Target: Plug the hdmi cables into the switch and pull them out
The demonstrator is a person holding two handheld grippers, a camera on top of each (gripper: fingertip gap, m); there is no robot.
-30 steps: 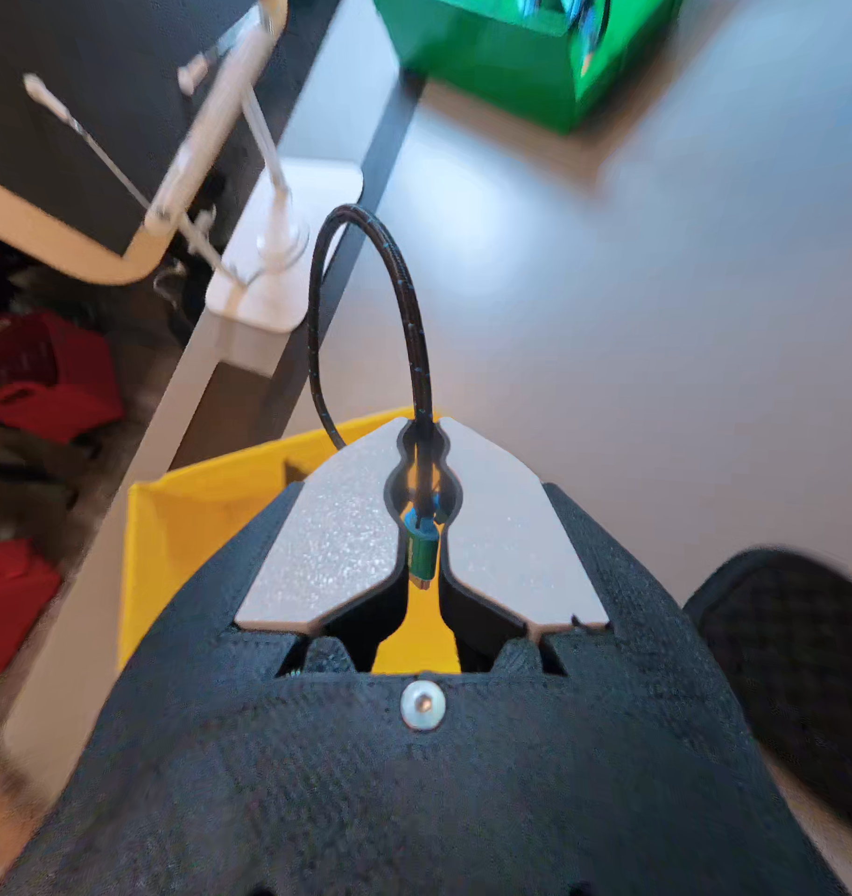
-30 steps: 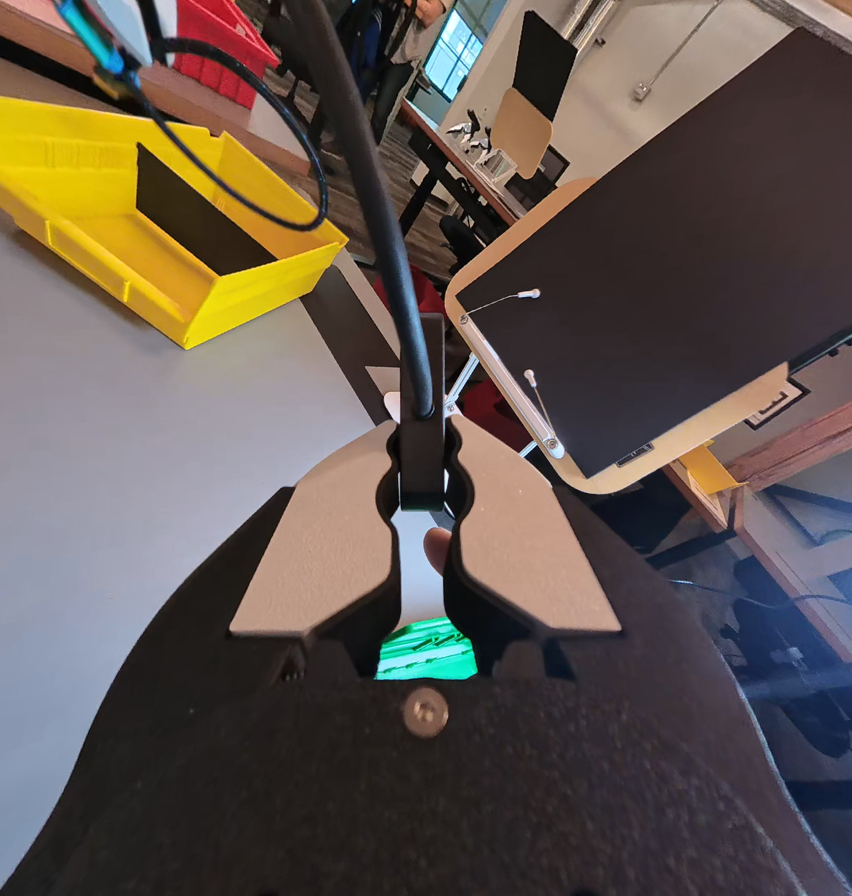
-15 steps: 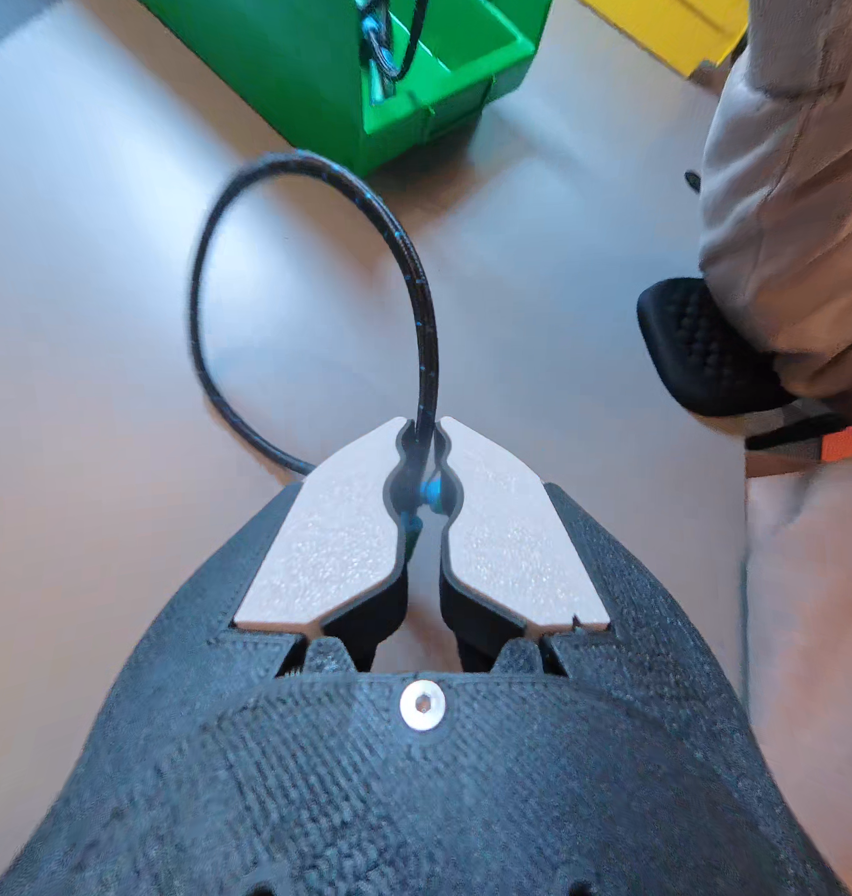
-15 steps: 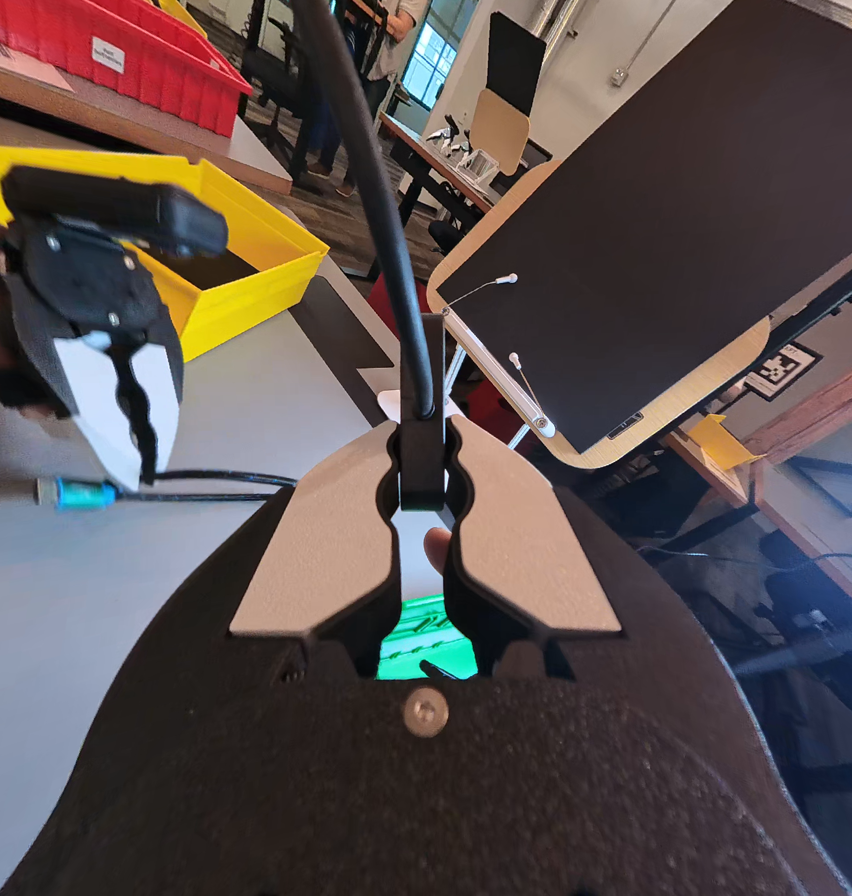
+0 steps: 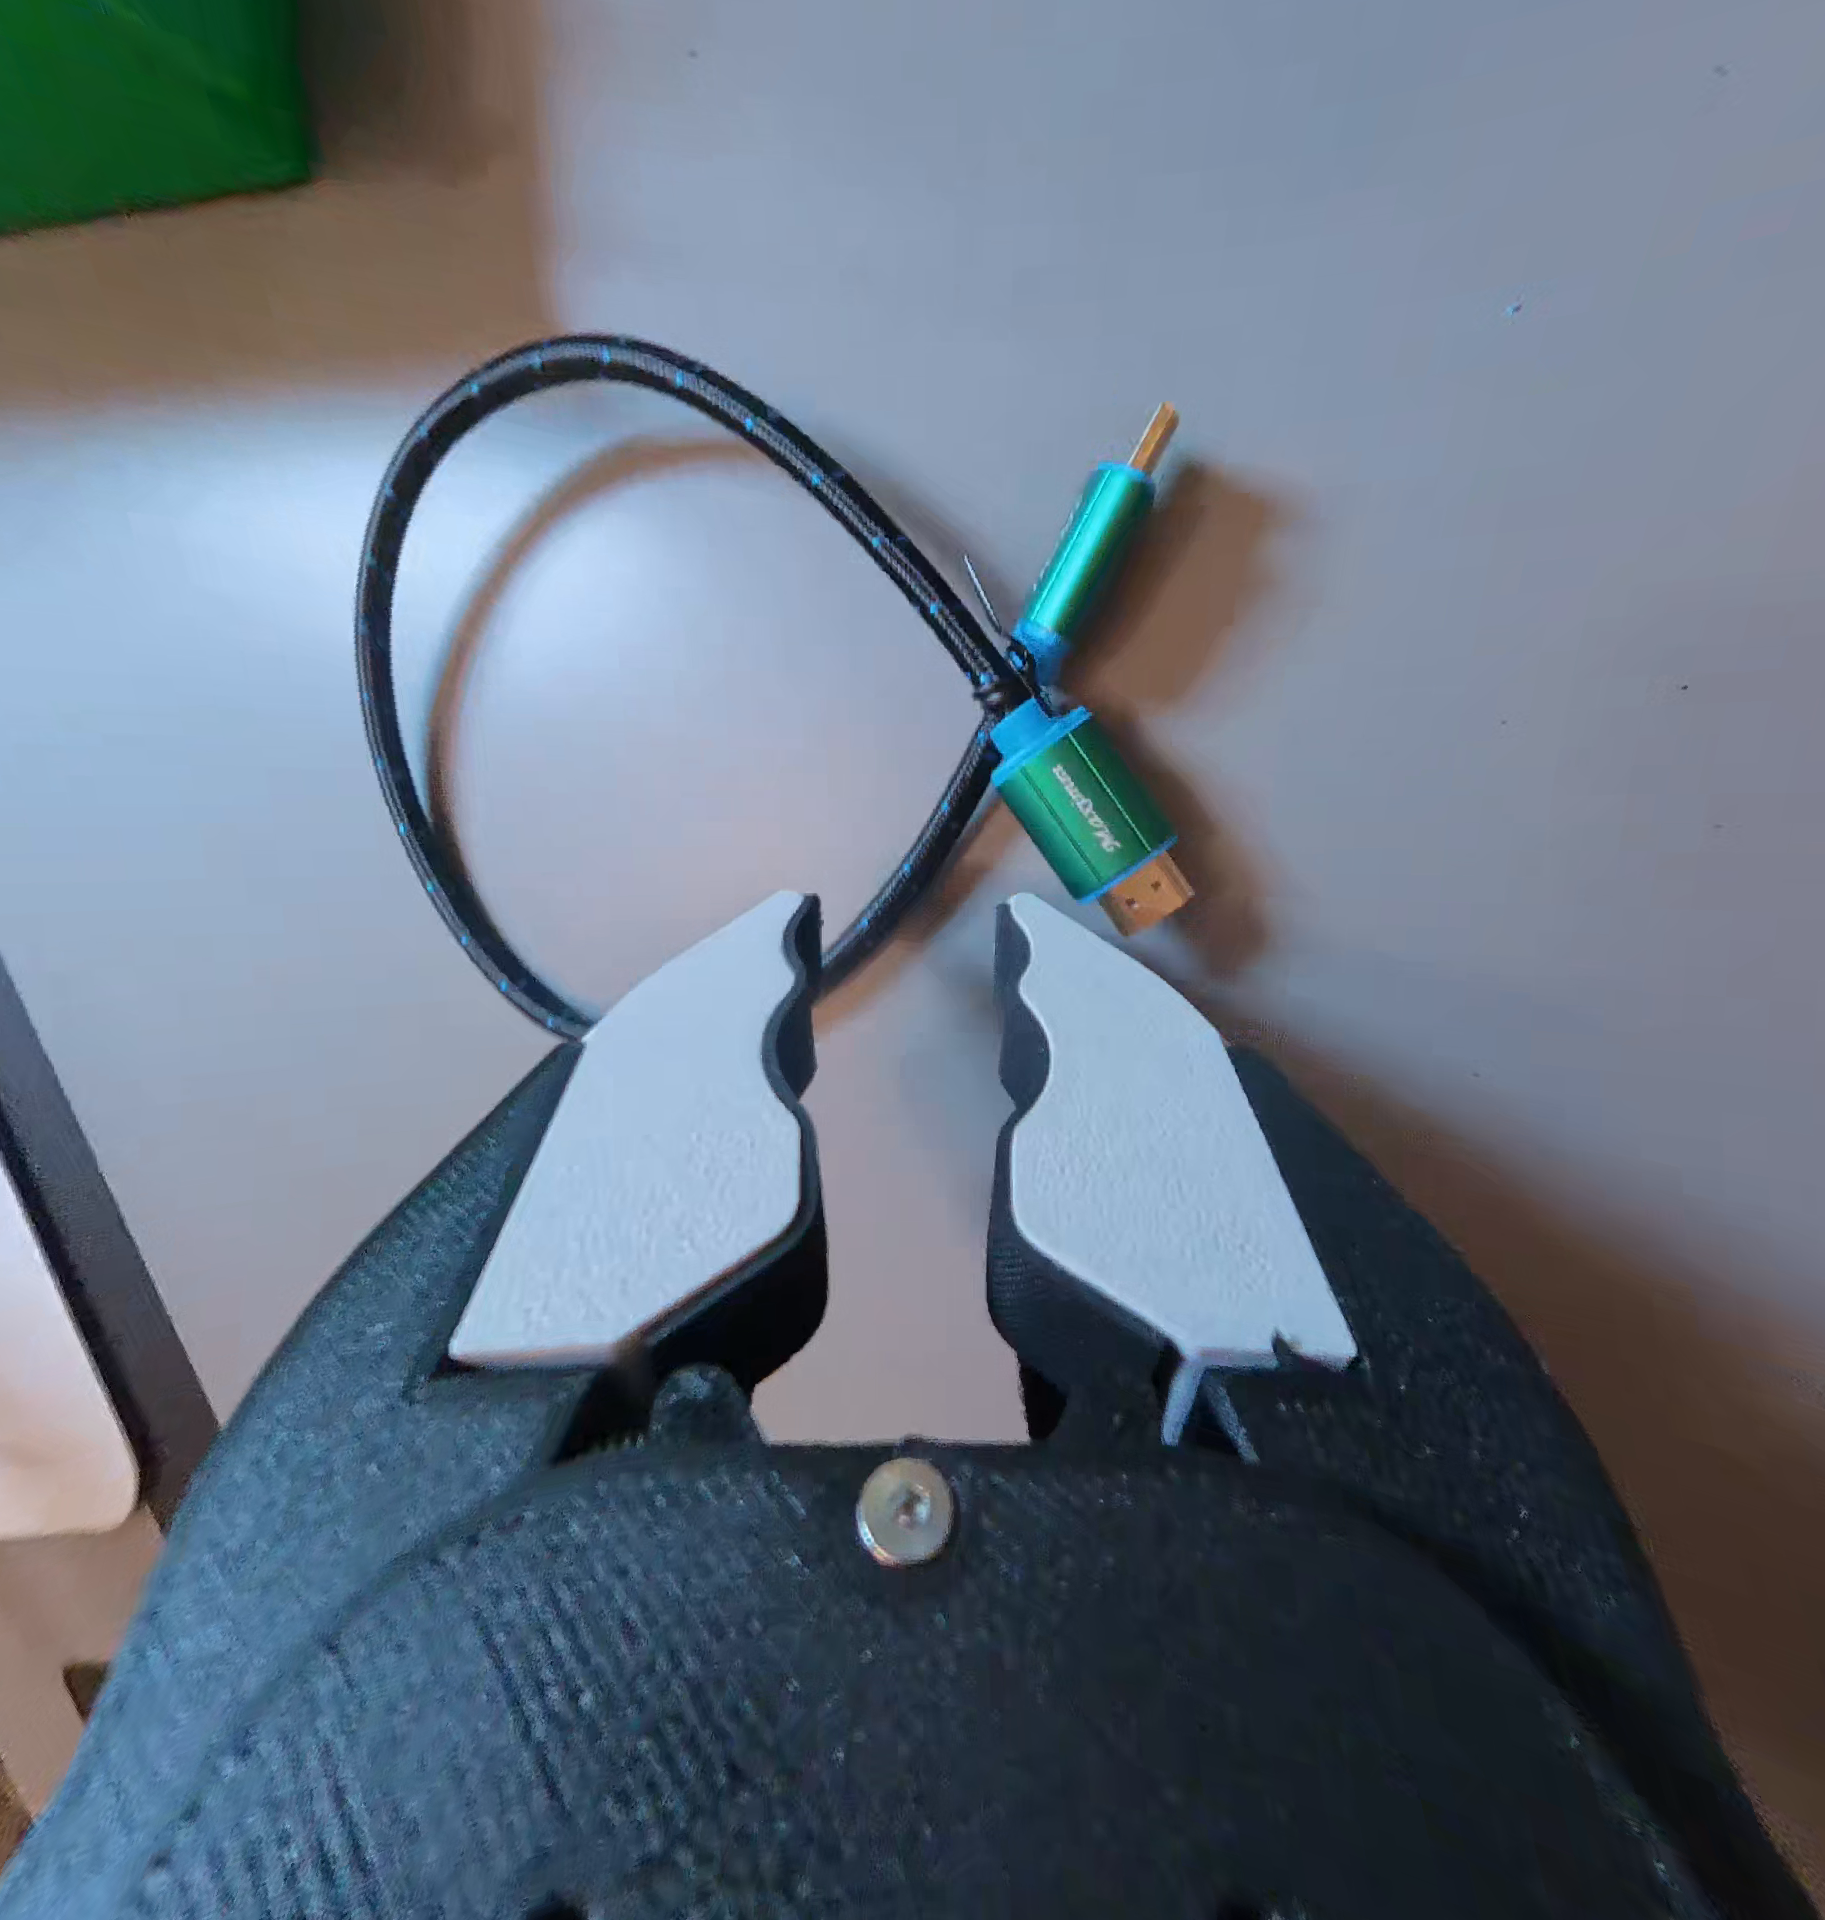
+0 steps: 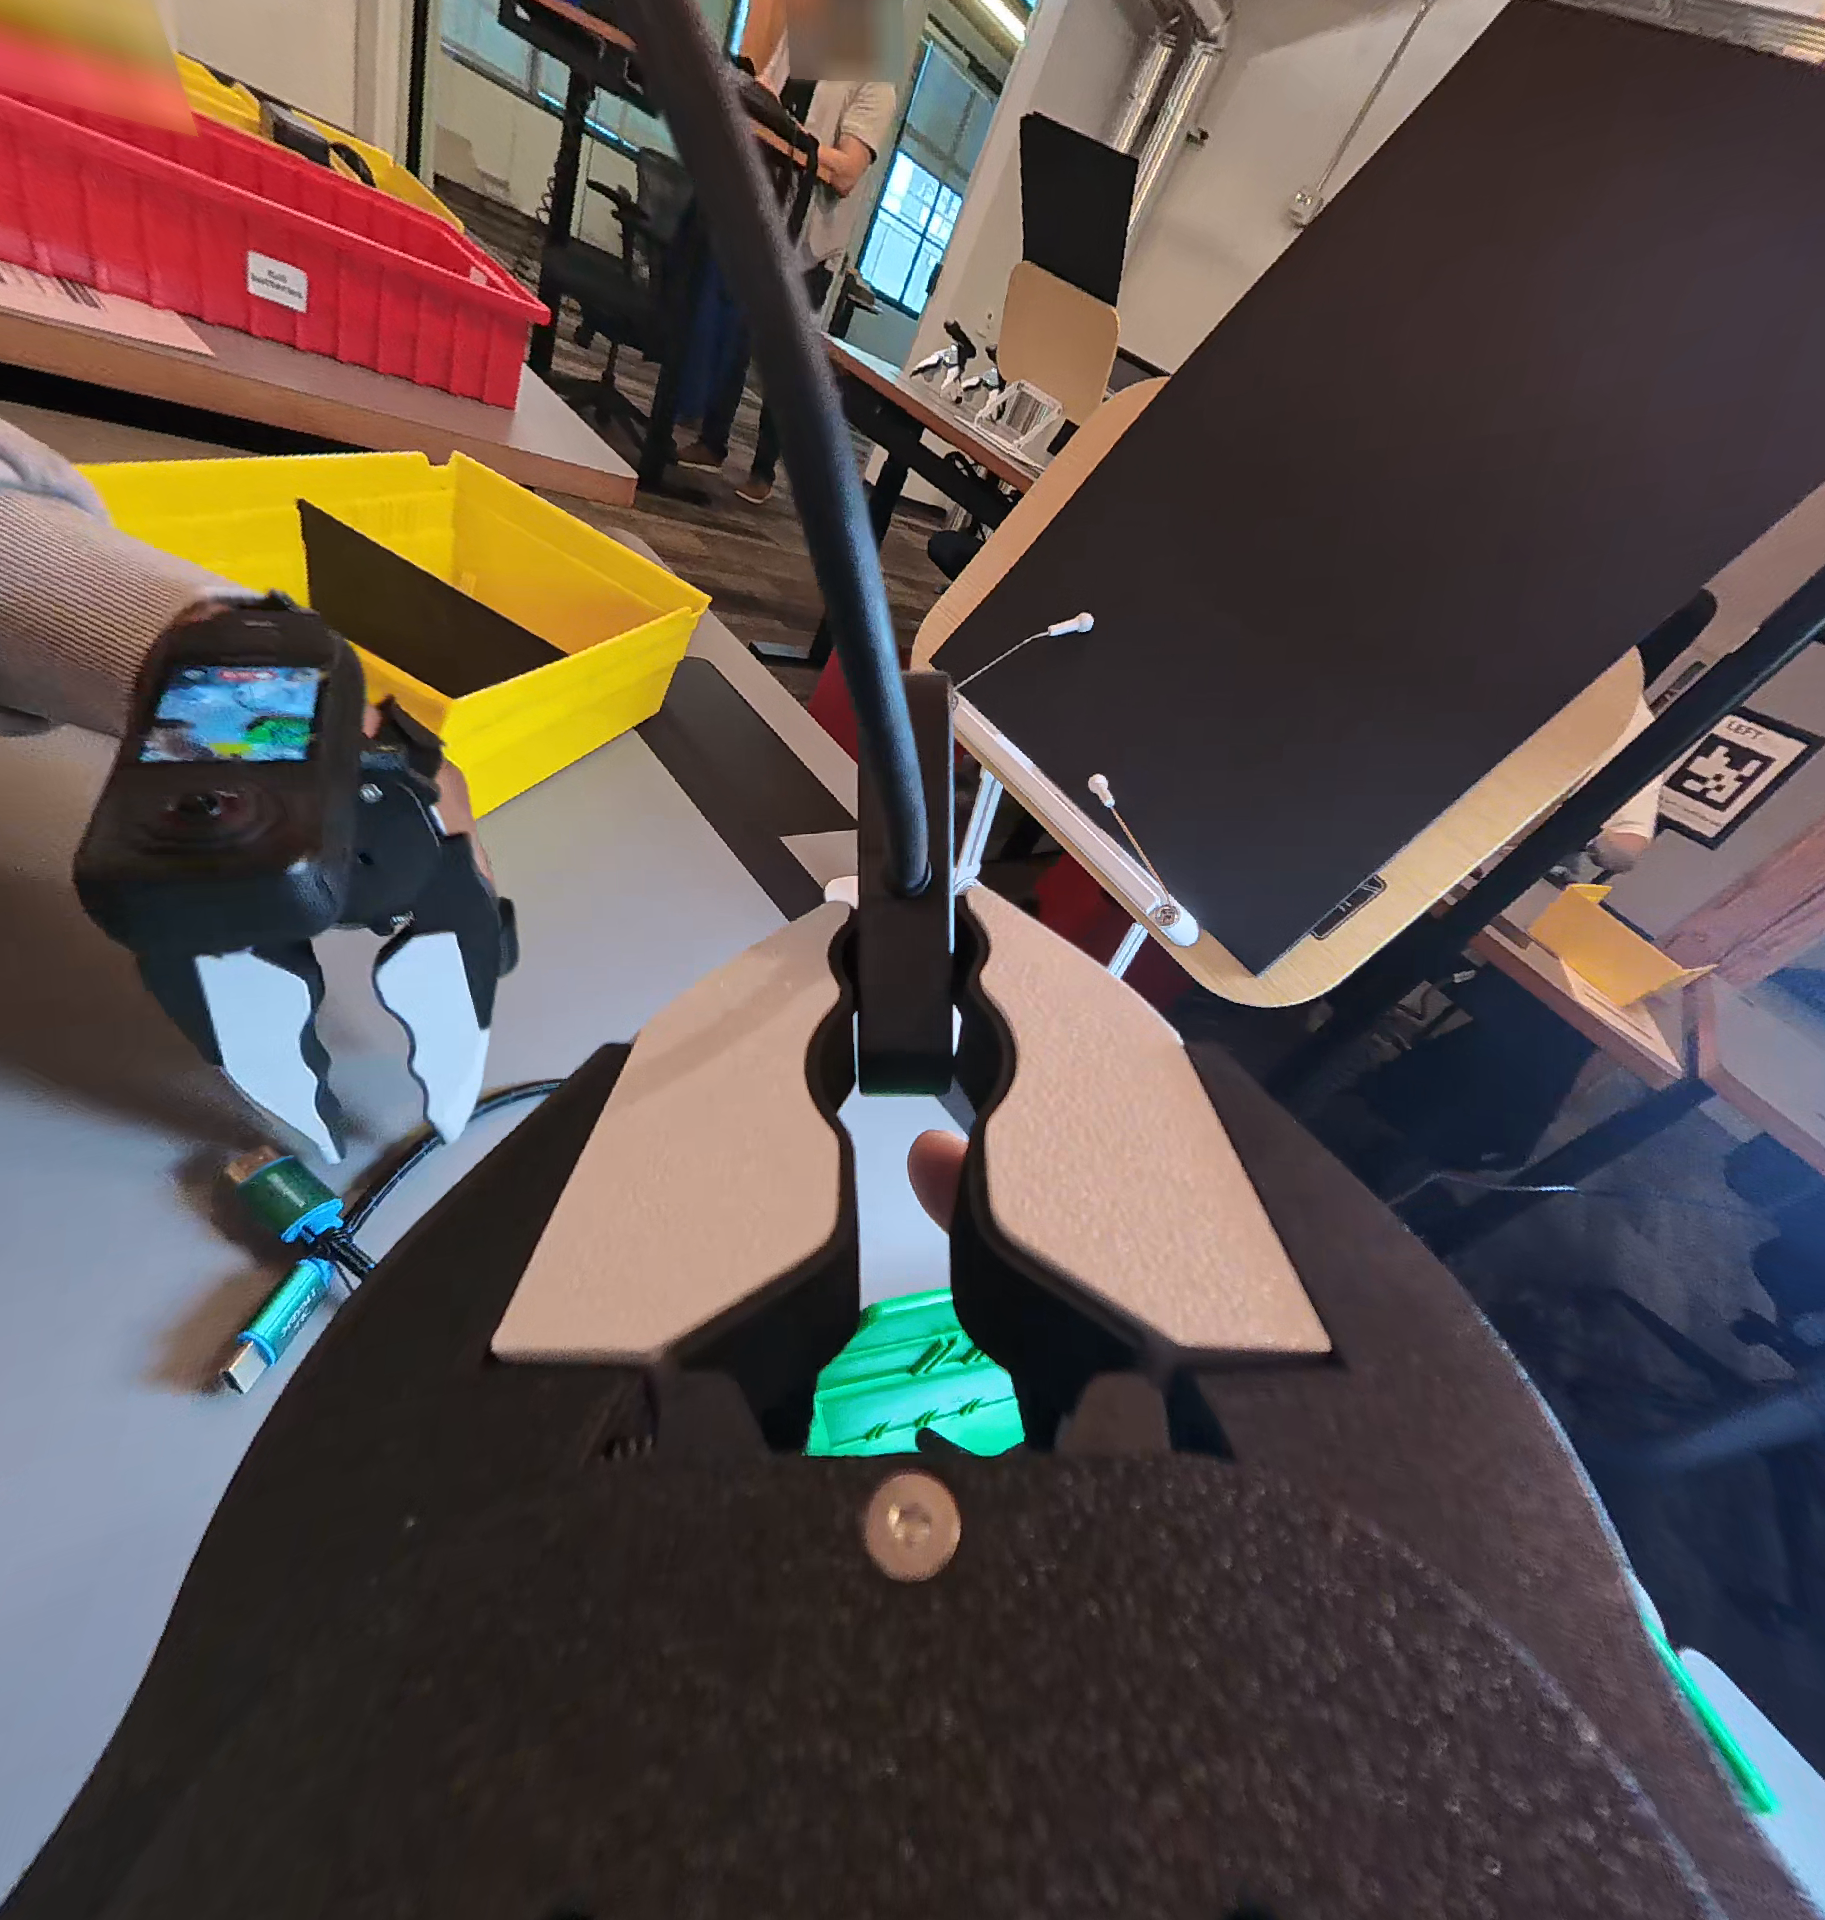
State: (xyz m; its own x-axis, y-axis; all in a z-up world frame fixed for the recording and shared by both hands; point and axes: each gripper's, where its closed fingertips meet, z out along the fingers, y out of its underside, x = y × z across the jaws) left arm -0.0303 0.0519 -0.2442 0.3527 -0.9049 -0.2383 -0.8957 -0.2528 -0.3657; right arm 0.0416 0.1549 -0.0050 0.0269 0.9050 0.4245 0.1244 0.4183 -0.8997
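Observation:
A short braided black-and-blue HDMI cable (image 5: 399,665) with two green metal plugs (image 5: 1090,810) lies looped on the grey table, its ends tied together. My left gripper (image 5: 908,925) is open and empty just above and behind it. It also shows in the right wrist view (image 6: 388,1132), hovering over the green plugs (image 6: 284,1195). My right gripper (image 6: 903,997) is shut on the black plug (image 6: 903,935) of a thick black HDMI cable (image 6: 783,343) that rises upward. No switch is visible.
A yellow bin (image 6: 534,623) stands on the table behind the left gripper. A green bin (image 5: 108,104) sits at the far left, also glimpsed under my right gripper (image 6: 908,1382). Red bins (image 6: 212,239), a tilted black board (image 6: 1407,520) and the table edge lie beyond. The grippers' ends are close to 25 centimetres from one another.
My left gripper has opened and let go of the braided cable, which now lies on the table. The gripper has moved down close to the table. My right gripper still holds the black plug.

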